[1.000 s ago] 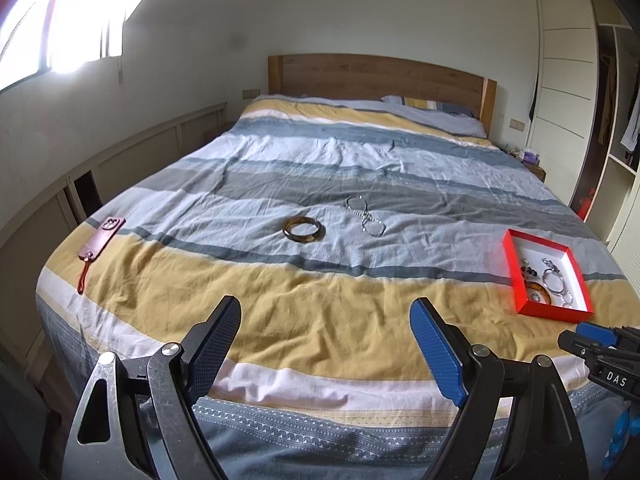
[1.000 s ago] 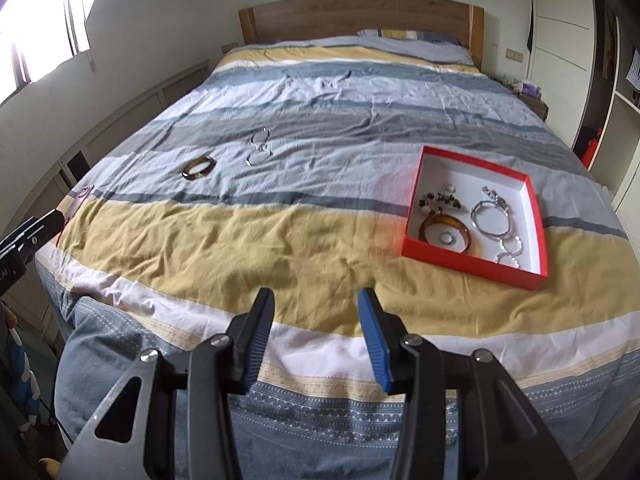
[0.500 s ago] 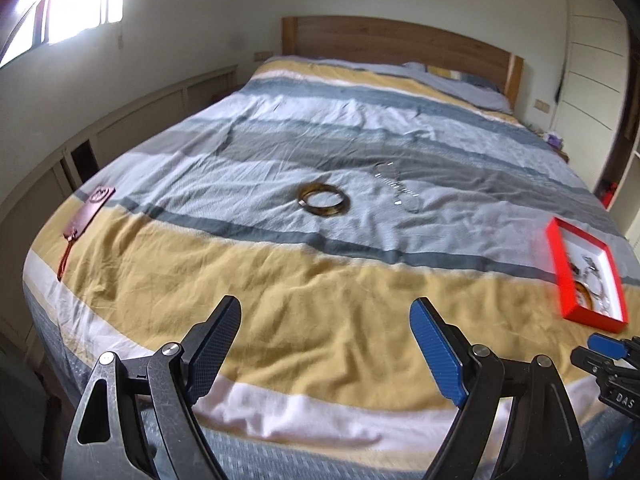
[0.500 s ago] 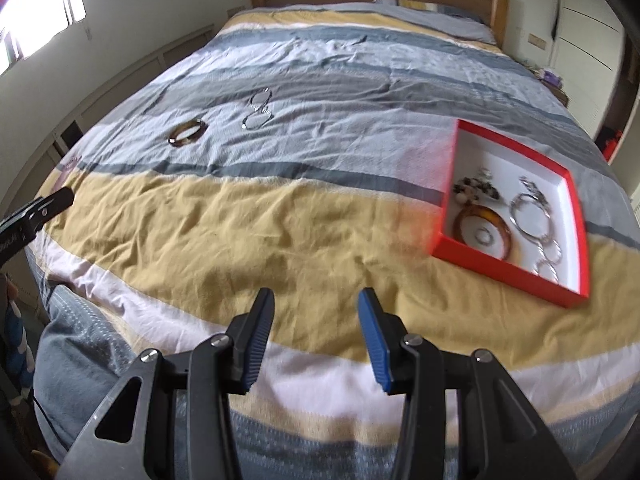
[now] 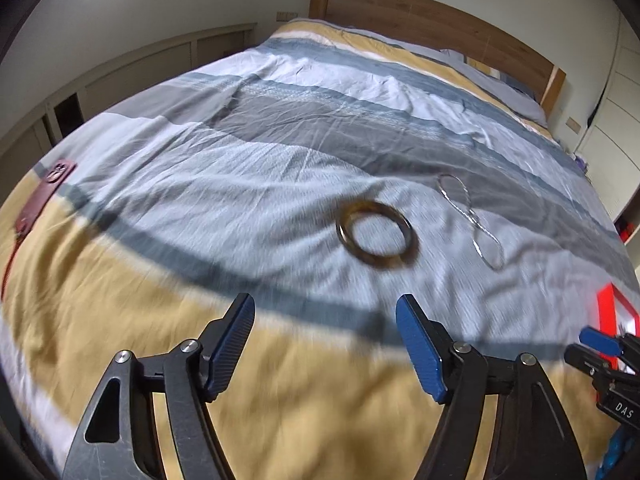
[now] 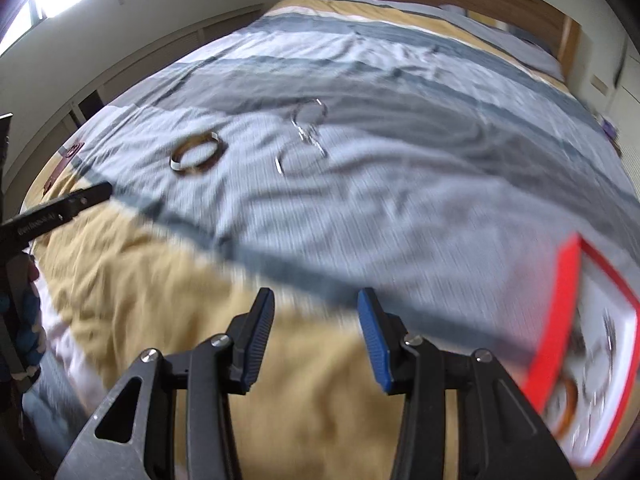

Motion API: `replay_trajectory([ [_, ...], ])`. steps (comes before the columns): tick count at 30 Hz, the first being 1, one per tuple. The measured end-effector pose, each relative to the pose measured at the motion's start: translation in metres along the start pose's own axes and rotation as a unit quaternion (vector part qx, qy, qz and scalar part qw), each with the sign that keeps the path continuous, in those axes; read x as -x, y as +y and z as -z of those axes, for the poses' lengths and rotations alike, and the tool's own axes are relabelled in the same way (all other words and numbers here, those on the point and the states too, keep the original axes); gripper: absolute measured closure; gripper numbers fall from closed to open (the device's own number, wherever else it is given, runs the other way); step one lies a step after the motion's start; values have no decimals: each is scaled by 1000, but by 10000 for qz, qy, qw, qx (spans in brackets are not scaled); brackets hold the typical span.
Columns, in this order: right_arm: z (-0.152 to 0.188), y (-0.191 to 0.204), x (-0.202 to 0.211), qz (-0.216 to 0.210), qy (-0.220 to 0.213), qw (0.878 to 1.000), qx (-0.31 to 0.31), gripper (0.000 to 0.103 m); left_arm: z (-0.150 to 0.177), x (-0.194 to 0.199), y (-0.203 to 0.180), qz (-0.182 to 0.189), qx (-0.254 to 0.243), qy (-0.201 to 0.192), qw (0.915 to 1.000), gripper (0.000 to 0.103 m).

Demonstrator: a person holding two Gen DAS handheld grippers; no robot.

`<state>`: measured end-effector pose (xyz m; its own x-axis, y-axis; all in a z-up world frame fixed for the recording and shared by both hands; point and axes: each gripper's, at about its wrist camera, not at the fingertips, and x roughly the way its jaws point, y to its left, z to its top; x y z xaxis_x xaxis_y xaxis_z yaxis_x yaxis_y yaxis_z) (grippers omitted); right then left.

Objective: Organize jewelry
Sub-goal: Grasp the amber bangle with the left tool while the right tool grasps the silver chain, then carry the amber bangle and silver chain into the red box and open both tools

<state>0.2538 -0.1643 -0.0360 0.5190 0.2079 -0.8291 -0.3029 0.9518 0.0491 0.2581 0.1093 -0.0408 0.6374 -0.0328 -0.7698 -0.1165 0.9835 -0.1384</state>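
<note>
Two tools hung over the foot edge of the bed (image 5: 120, 320), both carrying nothing. The left tool (image 5: 324, 344) had its blue pads wide apart and closing on empty air, aimed at the brown tortoiseshell bangle (image 5: 376, 236), probably its next pick. The right tool (image 6: 316, 336) stood released at a narrower gap, touching nothing. Beyond them, toward the bed's middle, the bangle lay flat on the striped duvet, with a thin silver linked-ring chain (image 5: 472, 220) just beside it on the right. Both seemed left out, waiting to join the pieces already in the red-rimmed shallow white tray (image 6: 560, 320) near the bed's right edge. A brown leather strap (image 5: 36, 204) lay at the left edge.
</note>
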Motion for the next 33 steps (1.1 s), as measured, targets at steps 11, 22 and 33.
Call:
replay_trajectory([
  [11, -100, 8, -99, -115, -114, 9998, 85, 61, -42, -87, 5, 166, 45, 396, 9991, 45],
  [22, -115, 4, -159, -90, -17, 10000, -4, 61, -41, -124, -12, 51, -532, 619, 9967, 46],
  [33, -110, 3, -150, -123, 15, 9999, 39, 90, -33, -111, -33, -123, -867, 385, 9954, 93],
])
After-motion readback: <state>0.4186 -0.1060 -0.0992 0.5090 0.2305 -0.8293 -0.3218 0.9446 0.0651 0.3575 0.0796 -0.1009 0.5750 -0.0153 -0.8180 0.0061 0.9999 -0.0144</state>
